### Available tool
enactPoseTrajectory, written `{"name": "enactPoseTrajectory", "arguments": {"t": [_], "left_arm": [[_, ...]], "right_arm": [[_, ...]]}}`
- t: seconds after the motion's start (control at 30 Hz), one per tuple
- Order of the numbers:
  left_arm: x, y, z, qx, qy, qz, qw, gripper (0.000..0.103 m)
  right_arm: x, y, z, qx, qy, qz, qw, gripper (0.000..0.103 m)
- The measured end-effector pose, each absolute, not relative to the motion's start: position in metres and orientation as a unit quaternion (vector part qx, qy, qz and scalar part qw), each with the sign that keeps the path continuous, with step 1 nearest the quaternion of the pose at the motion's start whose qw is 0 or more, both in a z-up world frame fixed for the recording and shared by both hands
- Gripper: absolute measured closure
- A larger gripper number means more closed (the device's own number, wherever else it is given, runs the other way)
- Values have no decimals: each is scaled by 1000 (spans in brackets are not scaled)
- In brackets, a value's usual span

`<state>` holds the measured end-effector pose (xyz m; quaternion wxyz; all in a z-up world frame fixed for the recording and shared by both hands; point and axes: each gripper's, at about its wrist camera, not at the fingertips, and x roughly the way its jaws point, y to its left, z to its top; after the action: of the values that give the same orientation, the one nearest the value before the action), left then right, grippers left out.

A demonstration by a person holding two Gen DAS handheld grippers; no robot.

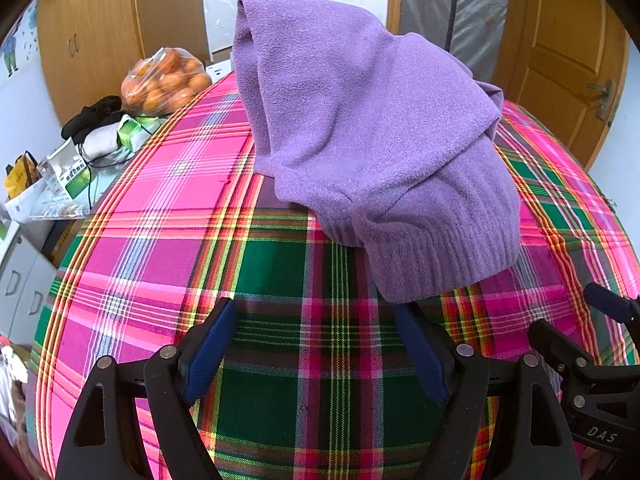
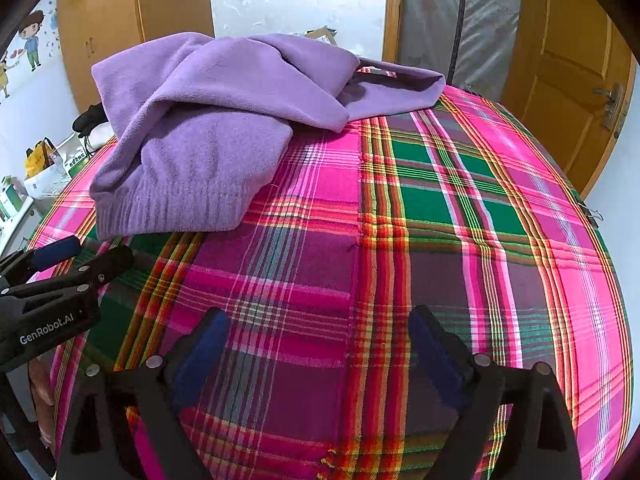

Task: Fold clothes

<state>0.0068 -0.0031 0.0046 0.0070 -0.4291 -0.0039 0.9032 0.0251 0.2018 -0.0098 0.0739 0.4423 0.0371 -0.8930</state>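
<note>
A purple fleece sweater [image 1: 360, 140] lies bunched on the plaid-covered table [image 1: 160, 220], its ribbed hem toward me. My left gripper [image 1: 316, 312] is open and empty, just short of the hem, its right finger close under the hem's corner. In the right wrist view the sweater [image 2: 208, 128] lies at the upper left. My right gripper [image 2: 316, 320] is open and empty over bare plaid cloth [image 2: 460, 220], to the right of the sweater. Each gripper shows at the edge of the other's view.
Left of the table stands a side surface with a bag of oranges [image 1: 164, 80], a black item [image 1: 92, 118] and small boxes [image 1: 68, 176]. Wooden wardrobe doors [image 1: 100, 32] and a door [image 1: 568, 52] stand behind.
</note>
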Motion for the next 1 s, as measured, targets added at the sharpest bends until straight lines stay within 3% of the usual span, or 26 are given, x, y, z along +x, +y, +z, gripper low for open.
{"name": "enactPoseTrajectory", "arguments": {"t": [1.0], "left_arm": [[4, -3, 4, -431, -3, 902, 2, 20]], "right_arm": [[25, 201, -10, 443, 36, -893, 73, 9]]}}
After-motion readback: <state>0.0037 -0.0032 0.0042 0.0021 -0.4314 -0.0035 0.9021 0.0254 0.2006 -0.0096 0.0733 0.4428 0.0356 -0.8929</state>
